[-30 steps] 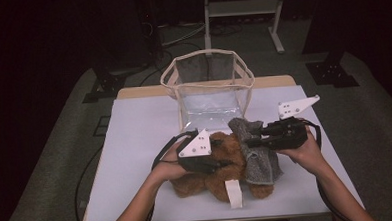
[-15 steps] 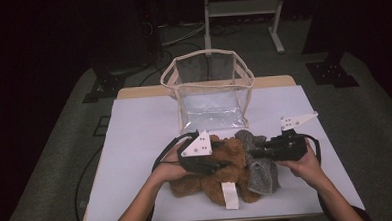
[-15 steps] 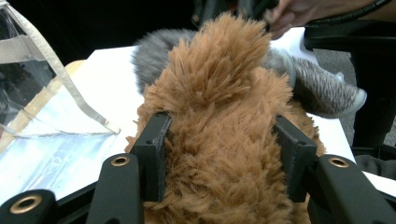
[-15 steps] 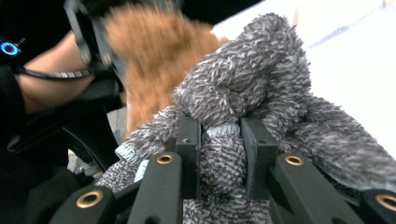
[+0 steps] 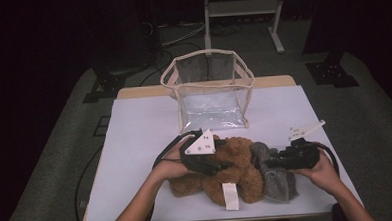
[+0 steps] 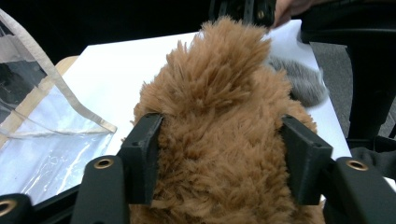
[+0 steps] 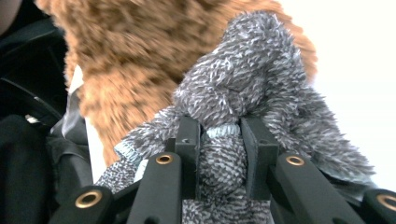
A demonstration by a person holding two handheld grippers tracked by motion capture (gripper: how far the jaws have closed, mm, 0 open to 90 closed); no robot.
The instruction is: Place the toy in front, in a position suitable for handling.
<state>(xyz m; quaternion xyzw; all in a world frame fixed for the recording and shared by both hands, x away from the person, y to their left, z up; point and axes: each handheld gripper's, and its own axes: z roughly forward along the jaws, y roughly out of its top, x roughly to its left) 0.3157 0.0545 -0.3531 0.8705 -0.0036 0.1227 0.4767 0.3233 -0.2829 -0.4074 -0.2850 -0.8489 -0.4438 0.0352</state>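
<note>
Brown plush toy [image 5: 231, 169] lies on the white surface [image 5: 135, 143], just in front of the clear bag [image 5: 210, 90], and the grey sock-like cloth [image 5: 277, 174] is on the toy's right side, touching it. The bag stands upright with its mouth open, and I see nothing inside it. So I judge the work is at an early step: both soft things are gripped, but neither is in the bag yet.

My left tongs [image 6: 224, 158] are spread wide around the brown fur, one jaw on each side of the body, and the fur bulges between them, so I hold the toy there. In the high view these tongs [image 5: 211, 165] sit on the toy's left part, on the side nearer to the bag. My right tongs [image 7: 219, 140] are narrow and pinch a fold of the grey cloth near its ribbed edge. A white label [image 5: 230, 196] hangs from the toy on the side away from the bag.

I cannot tell if the cloth is worn by the toy or only resting against it. What is left, I think, is to separate or lift them and bring them over the bag's rim.
</note>
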